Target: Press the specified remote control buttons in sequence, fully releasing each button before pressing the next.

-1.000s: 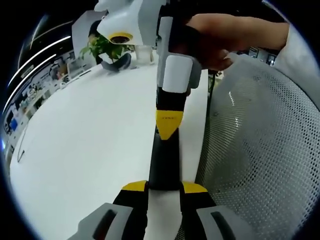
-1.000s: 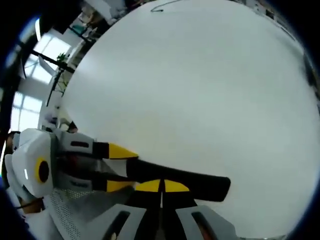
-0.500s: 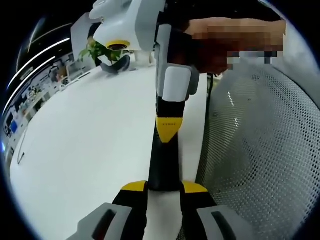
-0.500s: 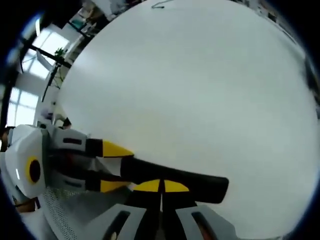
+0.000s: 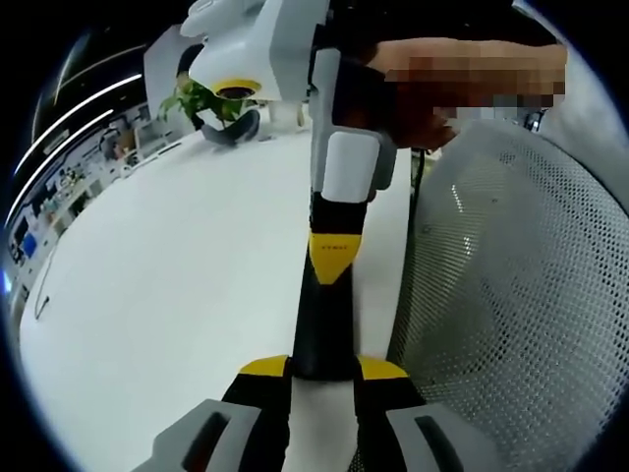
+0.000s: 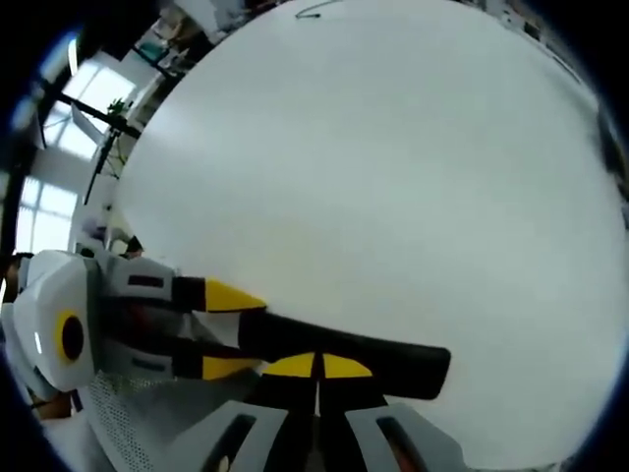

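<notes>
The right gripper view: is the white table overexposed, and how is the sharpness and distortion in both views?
Right gripper view: the white table is bright and nearly featureless but not fully blown out; the windows at the left glare; the black remote is sharp. Left gripper view: strong fisheye bending of the table edge; the mesh chair is crisp, the plant softer.

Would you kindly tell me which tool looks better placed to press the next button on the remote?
The right tool, probably: its closed tip rests on top of the remote, while the left tool is clamped around the remote's near end, holding it steady above the white table.
</notes>
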Demonstrator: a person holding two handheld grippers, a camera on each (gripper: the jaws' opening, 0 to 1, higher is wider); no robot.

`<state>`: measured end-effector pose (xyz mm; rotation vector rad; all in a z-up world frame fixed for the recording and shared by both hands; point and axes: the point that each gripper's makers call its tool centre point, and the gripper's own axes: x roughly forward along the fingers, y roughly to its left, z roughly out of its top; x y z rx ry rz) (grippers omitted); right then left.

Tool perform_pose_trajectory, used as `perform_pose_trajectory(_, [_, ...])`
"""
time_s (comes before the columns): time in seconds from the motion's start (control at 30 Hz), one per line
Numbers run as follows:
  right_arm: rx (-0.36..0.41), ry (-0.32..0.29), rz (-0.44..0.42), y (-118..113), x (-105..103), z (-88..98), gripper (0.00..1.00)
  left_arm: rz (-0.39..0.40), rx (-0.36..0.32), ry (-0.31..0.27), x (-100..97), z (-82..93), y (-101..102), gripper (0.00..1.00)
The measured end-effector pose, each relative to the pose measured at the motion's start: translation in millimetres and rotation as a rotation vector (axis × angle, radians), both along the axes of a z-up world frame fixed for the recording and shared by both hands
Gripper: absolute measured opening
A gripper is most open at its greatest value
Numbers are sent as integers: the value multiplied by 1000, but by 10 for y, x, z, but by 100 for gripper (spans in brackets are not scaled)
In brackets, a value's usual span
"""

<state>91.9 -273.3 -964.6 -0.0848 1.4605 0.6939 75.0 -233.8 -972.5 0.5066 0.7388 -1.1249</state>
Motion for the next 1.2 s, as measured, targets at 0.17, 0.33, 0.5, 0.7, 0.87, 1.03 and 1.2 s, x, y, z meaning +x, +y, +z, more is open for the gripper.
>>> perform_pose_trajectory(0.17, [0, -3, 9, 8, -4, 3, 0, -2, 1, 0, 4, 1, -4, 23])
perform_pose_trajectory(0.33, [17, -5, 18, 68, -15, 33, 0, -3, 2, 0, 5, 2, -8, 23])
perform_pose_trajectory(0.5, [16, -1, 44, 113, -50, 0, 0, -2, 2, 0, 8, 4, -14, 23])
perform_pose_trajectory(0.7, [12, -14, 53, 102, -59, -11, 0, 4, 3, 3, 1, 0, -15, 24])
perform_pose_trajectory(0.87, [-16, -37, 81, 117, -68, -24, 0, 46, 20, 14, -6, -7, -23, 24])
perform_pose_trajectory(1.03, [-33, -63, 94, 127, -55, -32, 0, 73, 26, 16, 2, -13, -15, 24])
perform_pose_trajectory(1.2, [-48, -78, 102, 129, -43, -37, 0, 54, 20, -3, -7, -12, -9, 24])
